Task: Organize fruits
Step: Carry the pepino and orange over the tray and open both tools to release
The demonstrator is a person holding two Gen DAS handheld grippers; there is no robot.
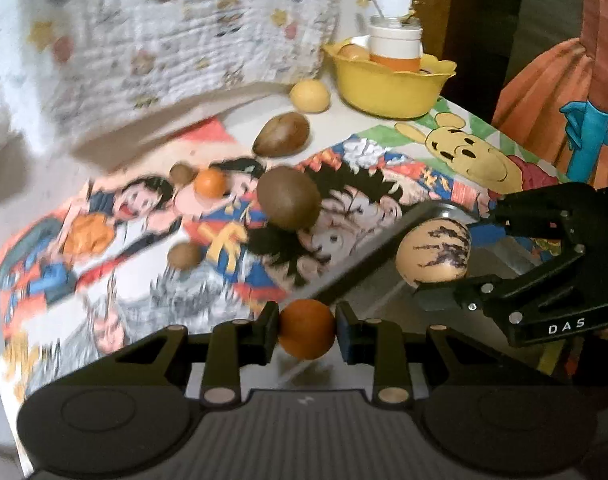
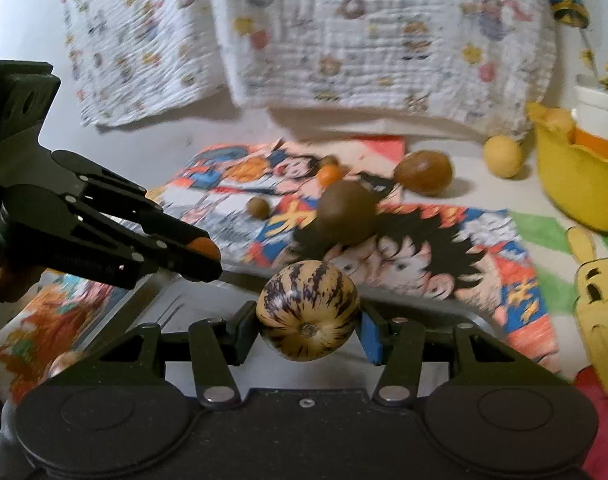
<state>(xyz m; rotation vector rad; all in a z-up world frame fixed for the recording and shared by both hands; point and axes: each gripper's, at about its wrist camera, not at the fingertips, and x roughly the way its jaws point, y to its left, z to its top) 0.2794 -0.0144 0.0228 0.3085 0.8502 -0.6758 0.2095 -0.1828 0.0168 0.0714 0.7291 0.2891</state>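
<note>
The left hand-held gripper (image 1: 307,330) clamps a small orange fruit (image 1: 306,329); the right hand-held gripper (image 2: 308,320) clamps a striped melon (image 2: 307,311); both hang over the near metal tray (image 2: 192,300); next, likely, carrying them to the far-right yellow bowl (image 1: 391,88).

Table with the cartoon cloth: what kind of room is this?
Probably a home, maybe a child's room: a cartoon cloth on the table, a printed blanket behind, loose fruit and a yellow bowl.

Dim indoor light, motion blur, fisheye bending, dark corners
</note>
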